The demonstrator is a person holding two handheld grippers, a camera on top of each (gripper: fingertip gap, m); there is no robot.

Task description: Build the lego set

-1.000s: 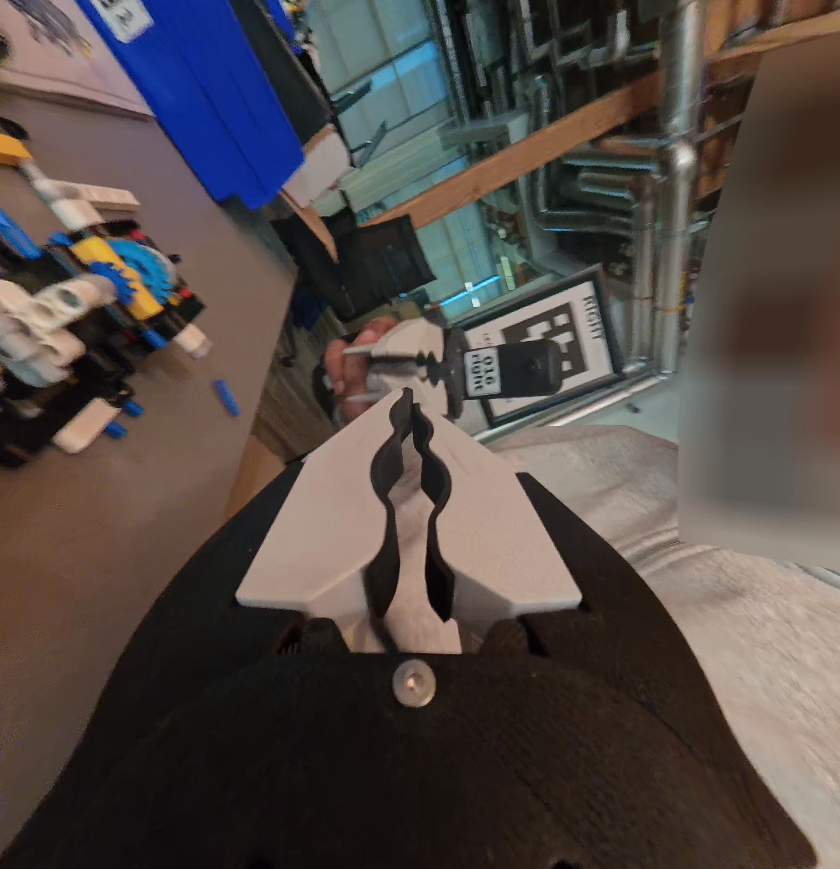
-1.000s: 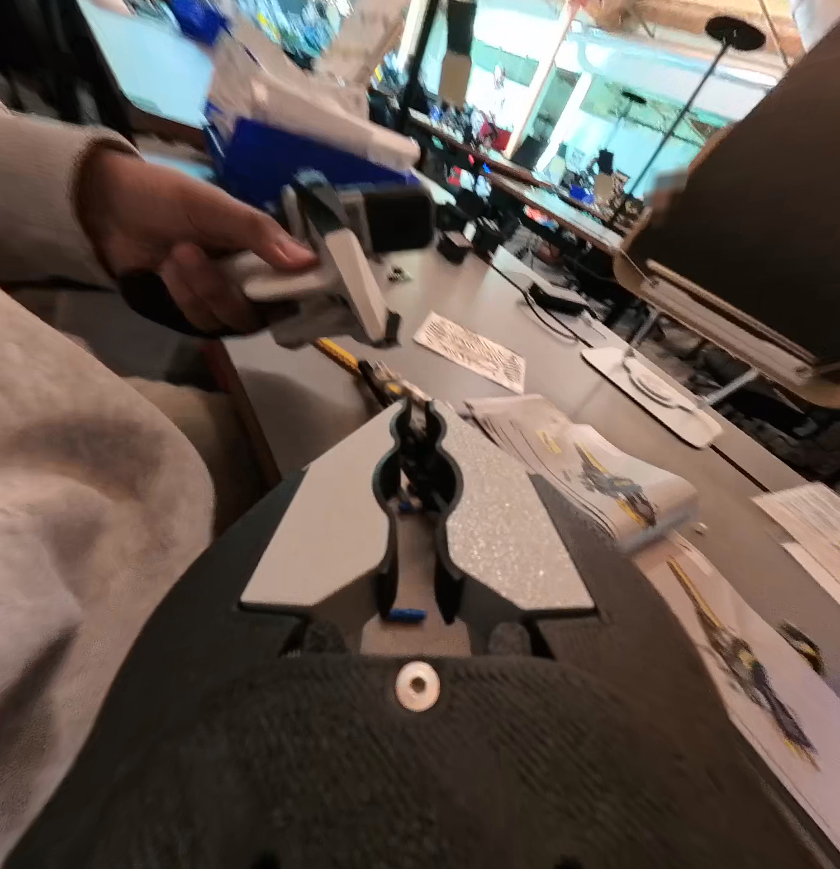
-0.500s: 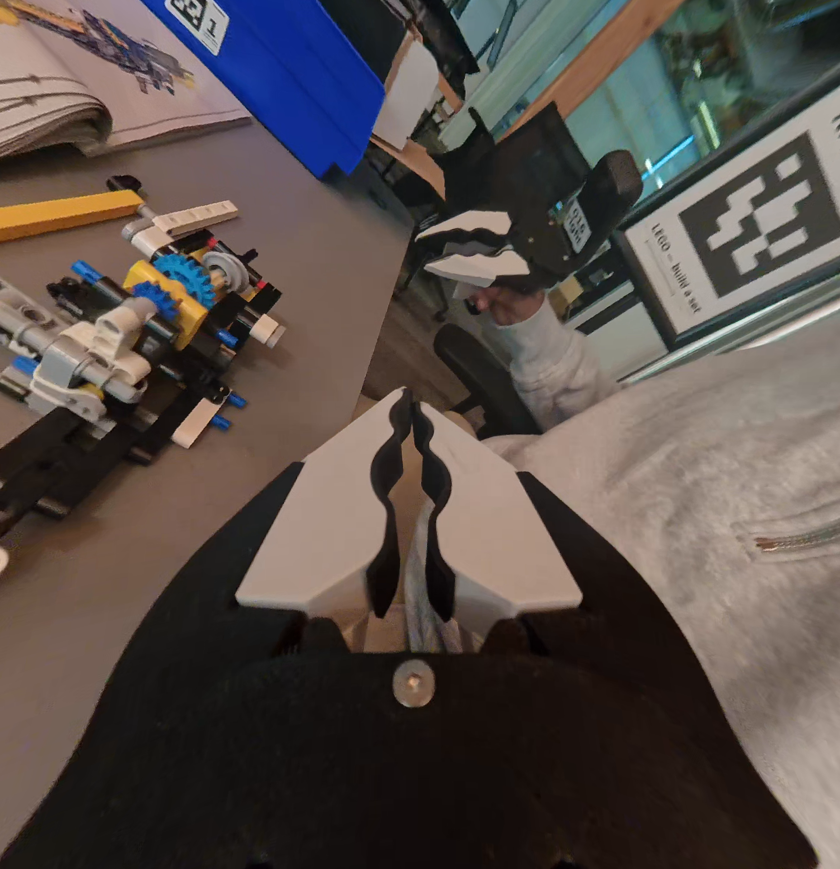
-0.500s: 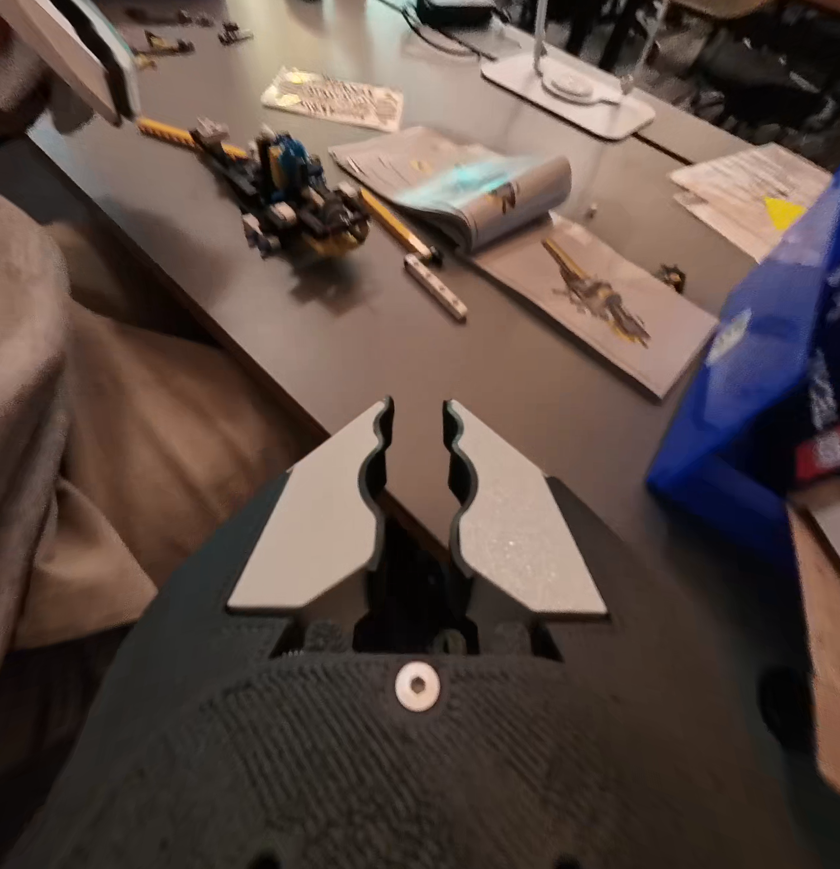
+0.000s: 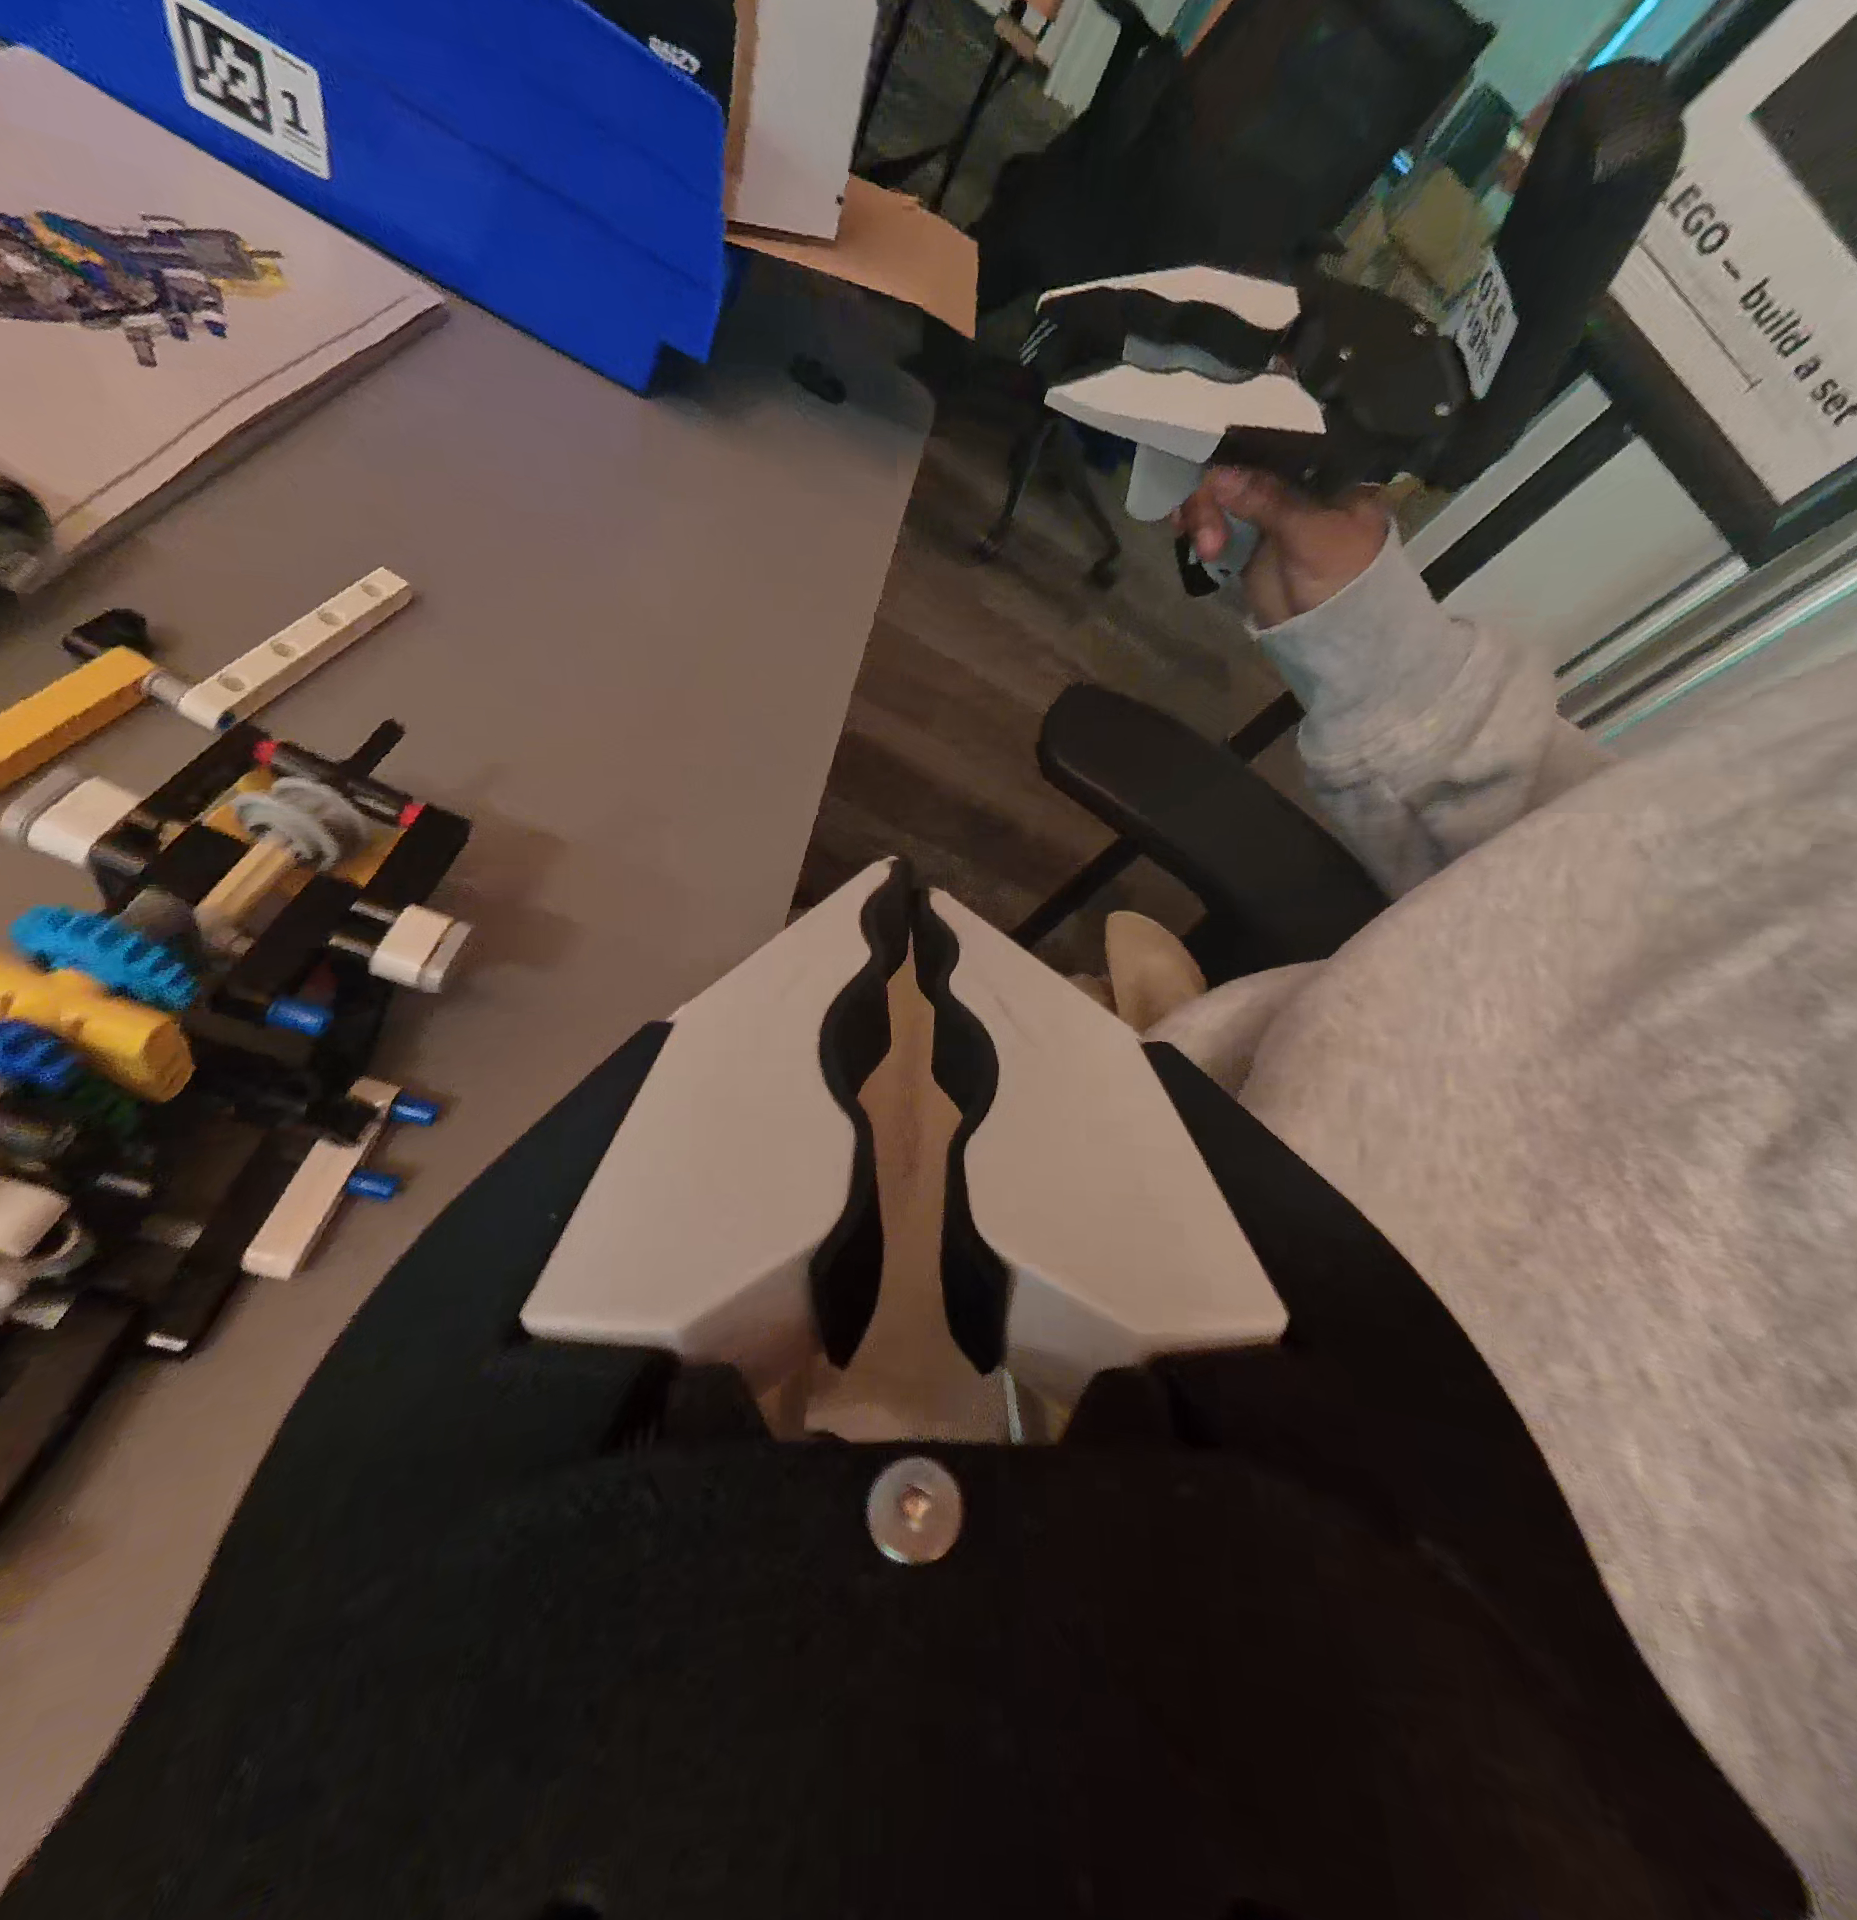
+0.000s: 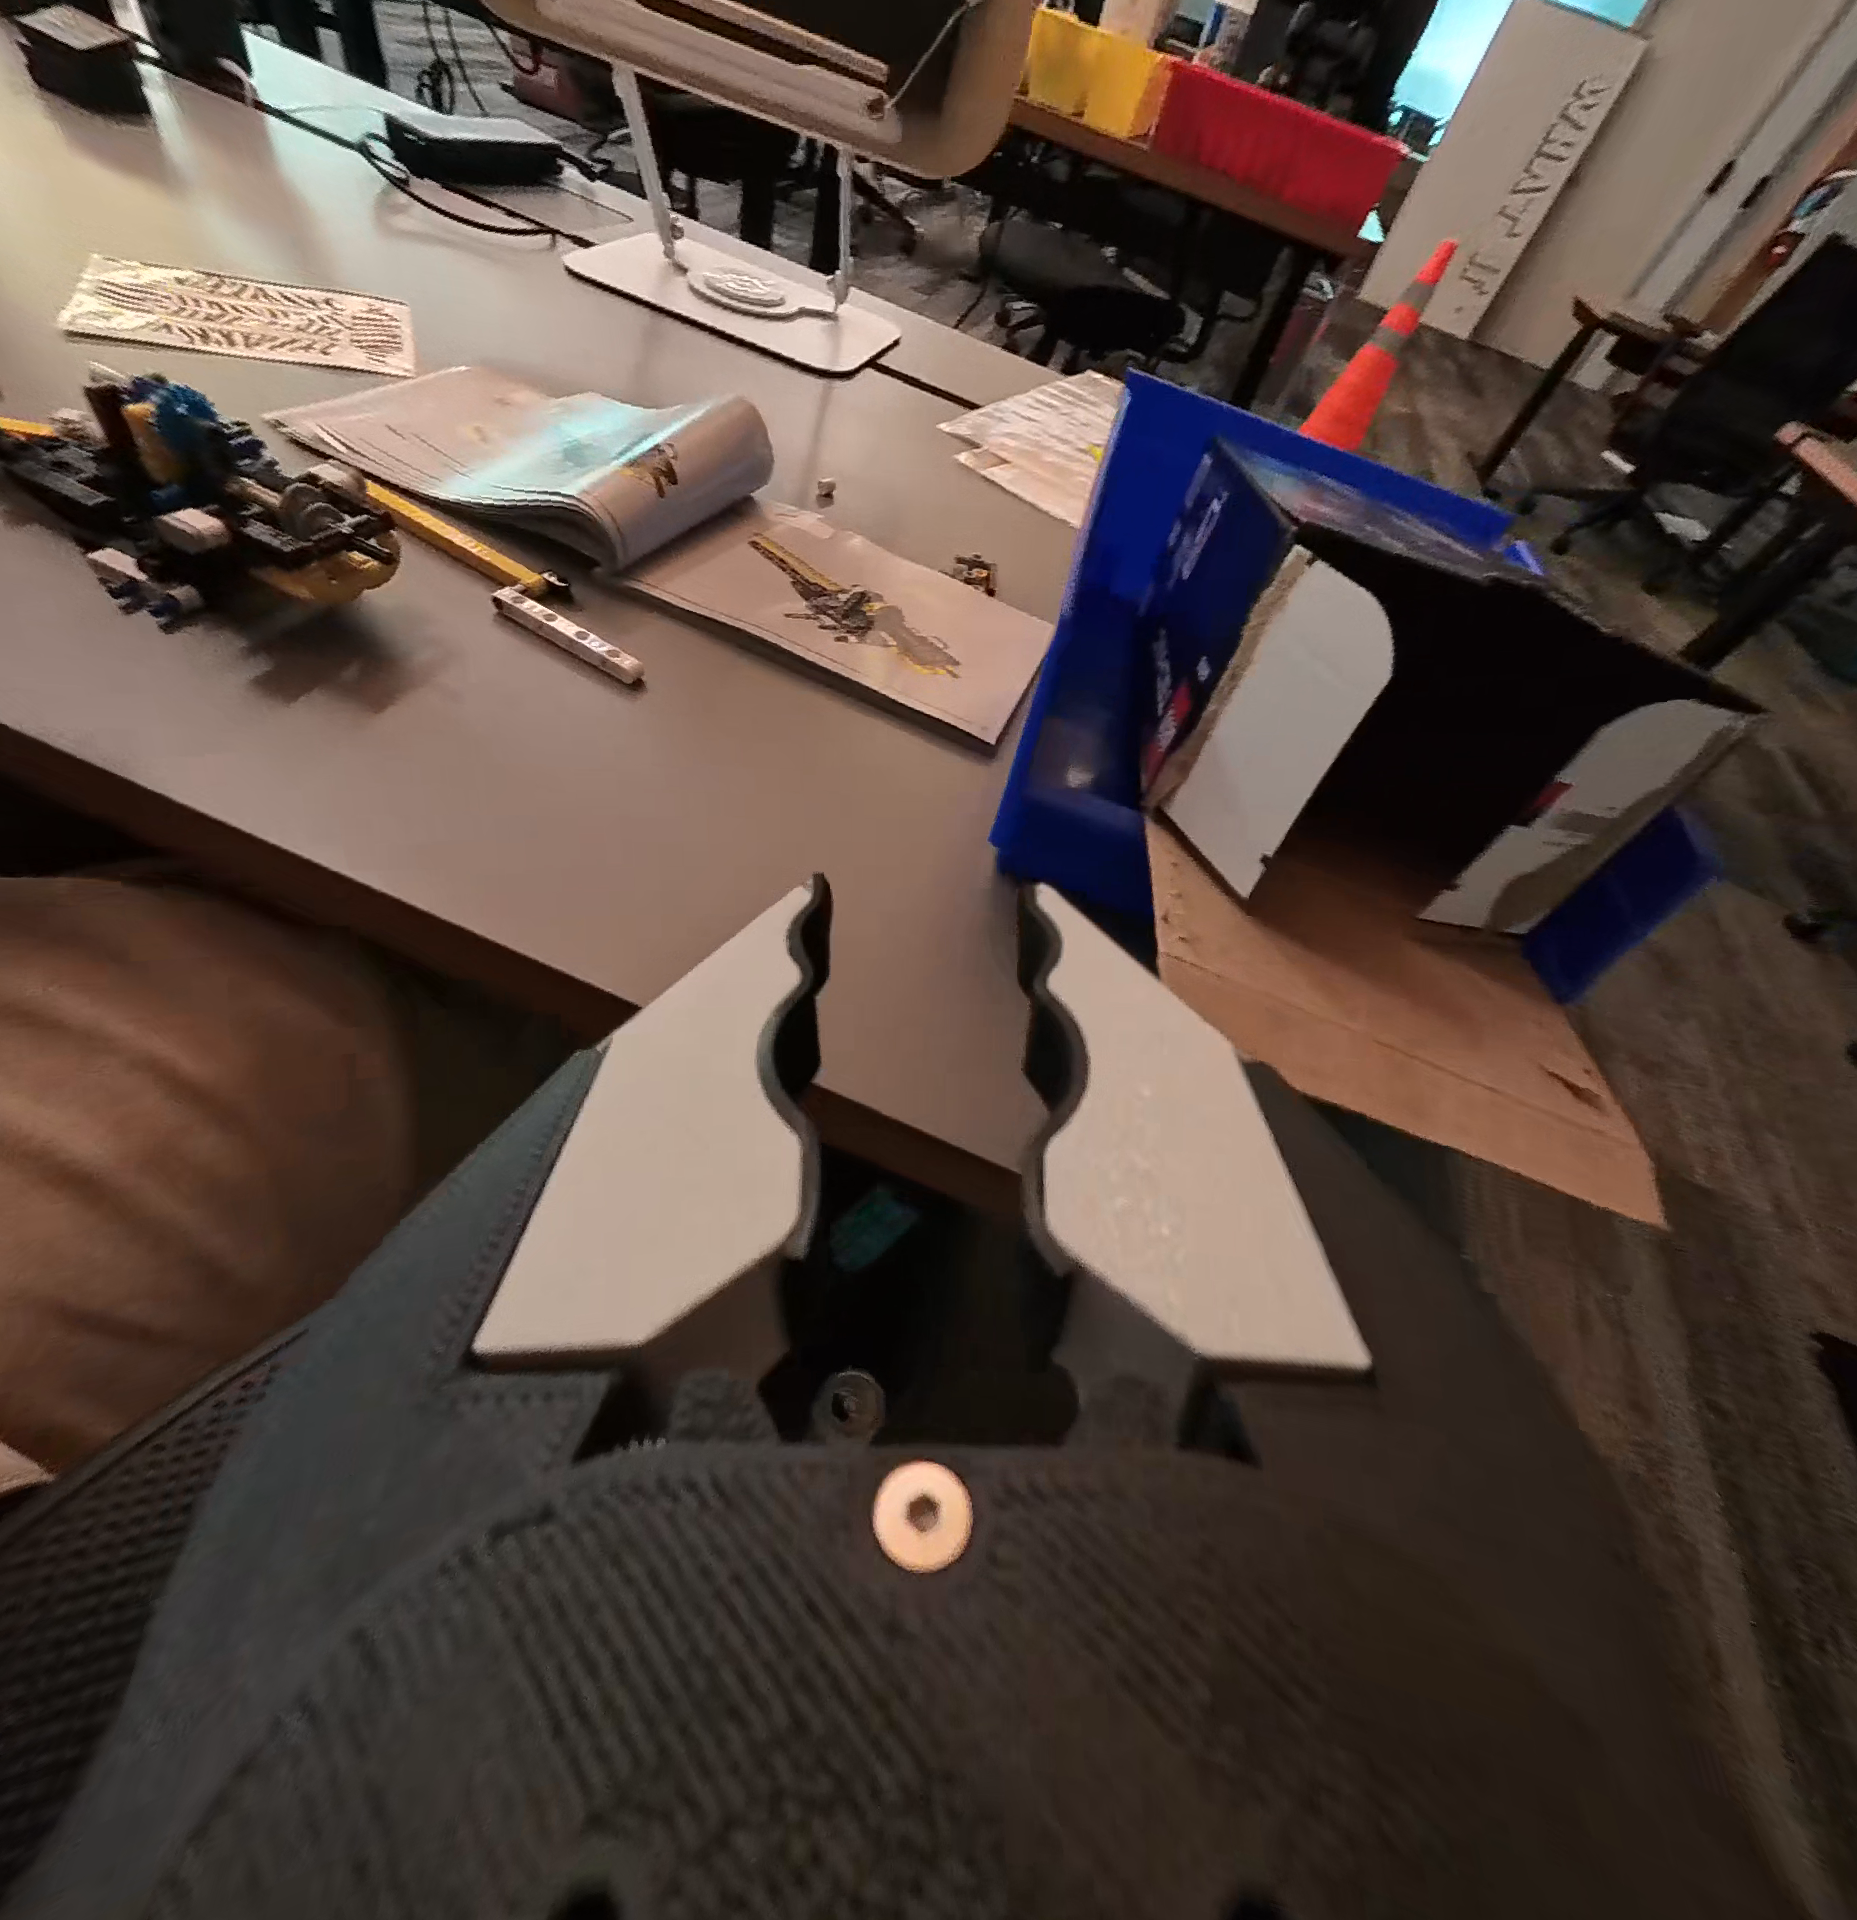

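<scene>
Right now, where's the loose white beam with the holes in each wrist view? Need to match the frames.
Left wrist view: white beam at upper left, flat on the table, joined end to end with the yellow beam.
Right wrist view: white beam left of centre, on the table in front of the open booklet.
Shared landmark: the blue bin.

My left gripper (image 5: 911,894) off table (image 5: 612,582) edge, over my lap. Model (image 5: 228,977) on table to its left; beam (image 5: 295,649) beyond model, booklet (image 5: 145,343) behind beam, bin (image 5: 467,177) behind booklet. My right gripper (image 5: 1049,343) ahead, off table — past corner. From right wrist: right gripper (image 6: 924,914) before table edge; model (image 6: 186,499) far left, beam (image 6: 565,629) right of it, booklet (image 6: 851,623) between beam and bin (image 6: 1132,582); box (image 6: 1423,665) in bin.
</scene>
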